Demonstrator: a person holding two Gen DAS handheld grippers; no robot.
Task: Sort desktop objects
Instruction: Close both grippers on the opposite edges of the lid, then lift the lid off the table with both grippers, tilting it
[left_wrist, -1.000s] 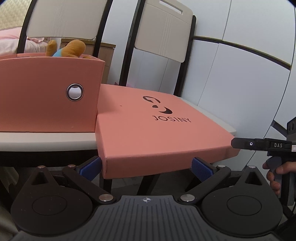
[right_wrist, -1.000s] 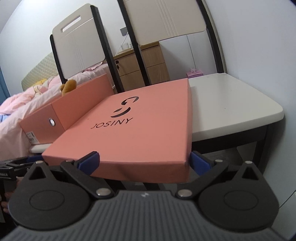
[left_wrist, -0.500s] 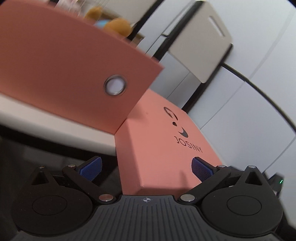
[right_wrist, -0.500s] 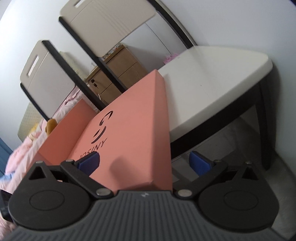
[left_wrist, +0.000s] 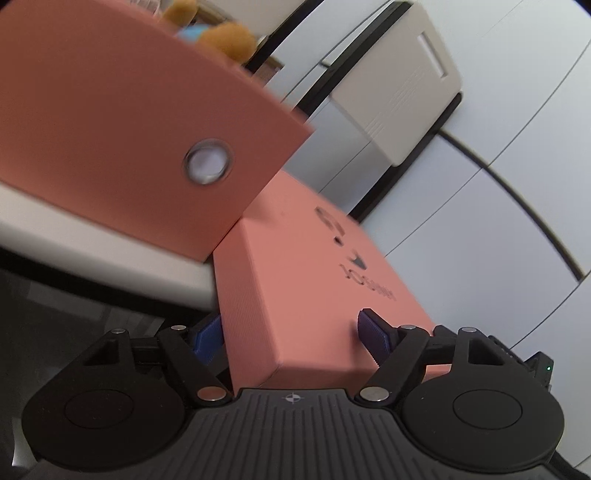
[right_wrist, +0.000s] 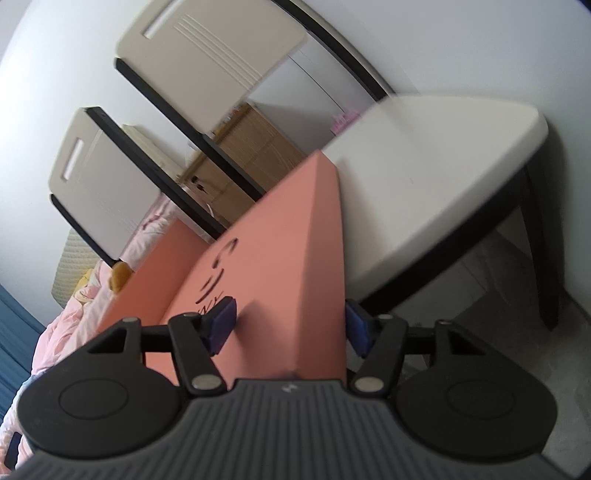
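Observation:
A flat salmon-pink lid (left_wrist: 295, 280) with a black logo overhangs the near table edge. My left gripper (left_wrist: 291, 338) is rolled on its side and shut on the lid's near left corner, one blue pad above and one below. My right gripper (right_wrist: 291, 325) is rolled the other way and shut on the lid's (right_wrist: 280, 258) near right corner. The open pink storage box (left_wrist: 122, 140) with a metal ring hole stands to the lid's left, touching it. A brown plush toy (left_wrist: 221, 38) sticks out of its top.
The white table (right_wrist: 424, 177) has black legs and bare top to the right of the lid. Two chairs (right_wrist: 207, 55) stand behind it against a white wall. A wooden cabinet (right_wrist: 255, 147) and a pink bed (right_wrist: 77, 302) lie beyond.
Both grippers have rolled sideways and closed from wide open onto the lid's near corners. The lid looks tilted in both views.

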